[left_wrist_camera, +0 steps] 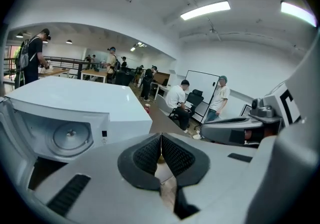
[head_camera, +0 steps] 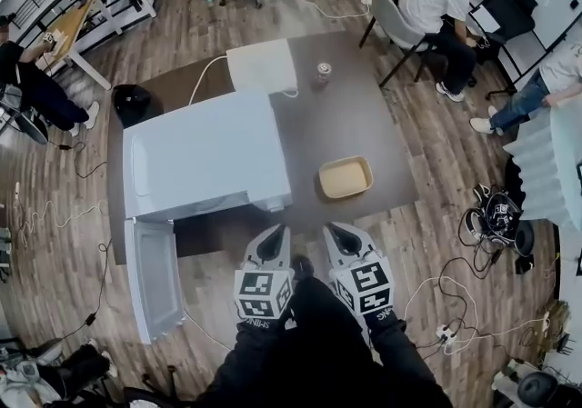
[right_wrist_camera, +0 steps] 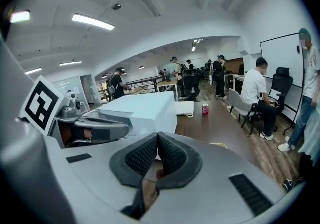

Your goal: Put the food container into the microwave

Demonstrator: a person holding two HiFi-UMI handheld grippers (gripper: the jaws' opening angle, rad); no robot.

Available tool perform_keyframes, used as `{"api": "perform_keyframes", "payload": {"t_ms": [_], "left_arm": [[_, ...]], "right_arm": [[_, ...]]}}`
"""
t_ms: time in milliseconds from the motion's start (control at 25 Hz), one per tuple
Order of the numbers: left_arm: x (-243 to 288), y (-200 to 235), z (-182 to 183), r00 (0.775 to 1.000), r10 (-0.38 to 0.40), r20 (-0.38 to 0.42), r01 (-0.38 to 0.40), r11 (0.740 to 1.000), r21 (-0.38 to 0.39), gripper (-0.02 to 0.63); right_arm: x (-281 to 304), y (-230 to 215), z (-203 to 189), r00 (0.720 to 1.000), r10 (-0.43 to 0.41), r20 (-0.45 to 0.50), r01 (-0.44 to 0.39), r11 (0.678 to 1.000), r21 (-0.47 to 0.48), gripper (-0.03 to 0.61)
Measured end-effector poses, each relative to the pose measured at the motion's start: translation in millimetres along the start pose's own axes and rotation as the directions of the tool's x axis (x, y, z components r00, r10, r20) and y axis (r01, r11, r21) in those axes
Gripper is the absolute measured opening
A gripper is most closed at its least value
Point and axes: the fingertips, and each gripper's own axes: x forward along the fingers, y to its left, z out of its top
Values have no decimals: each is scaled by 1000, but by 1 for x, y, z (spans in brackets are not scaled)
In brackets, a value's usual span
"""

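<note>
now both claws, left claw (head_camera: 274, 235) and right claw (head_camera: 337, 233), are clenched empty at the table's (head_camera: 364, 115) near edge. the food container (head_camera: 345, 177) lies just ahead of the right claw, bare tabletop between. the microwave (head_camera: 205, 156) stands ahead-left of the left claw, its open door (head_camera: 153, 279) off to that claw's left.

**Right gripper closed and empty, facing the table**

We see the right gripper (right_wrist_camera: 158, 135) with its jaws together and nothing between them. The left gripper (right_wrist_camera: 125, 129) sits just beside it on the left, marker cube facing us. Past the jaws stands the white microwave (right_wrist_camera: 145, 107) on a brown table (right_wrist_camera: 220, 127). A flat white box (right_wrist_camera: 186, 108) lies behind it, with a red can (right_wrist_camera: 205, 110) near the box. Only the container rim (right_wrist_camera: 219, 144) peeks over our right jaw. A person (right_wrist_camera: 257, 91) sits at the right, near a whiteboard (right_wrist_camera: 282, 58). More people stand far back.
</note>
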Motion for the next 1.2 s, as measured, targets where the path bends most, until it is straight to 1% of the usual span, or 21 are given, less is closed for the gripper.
{"api": "perform_keyframes", "payload": {"t_ms": [240,520,680,840,1000,1200], "left_arm": [[34,5,-42,993,-21,-115,17,999,-30,34],[99,-1,-87,974,-59,-221,50,998,-46,34],[130,-6,-106,963,-67,-261,55,997,-54,34],[153,-4,-122,954,-65,-294,49,997,-61,34],[169,1,-134,944,-58,-326,39,997,-67,34],[182,7,-141,937,-53,-346,30,997,-71,34]], "right_arm": [[26,-23,-44,994,-3,-108,1,1000,-12,23],[62,-73,-92,977,-41,-208,34,999,-37,25],[81,-101,-114,965,-48,-259,30,997,-72,25],[102,-122,-136,949,-39,-312,9,995,-99,29],[117,-135,-149,935,-26,-354,-25,990,-137,52],[130,-146,-162,912,-21,-409,-66,978,-198,80]]}}
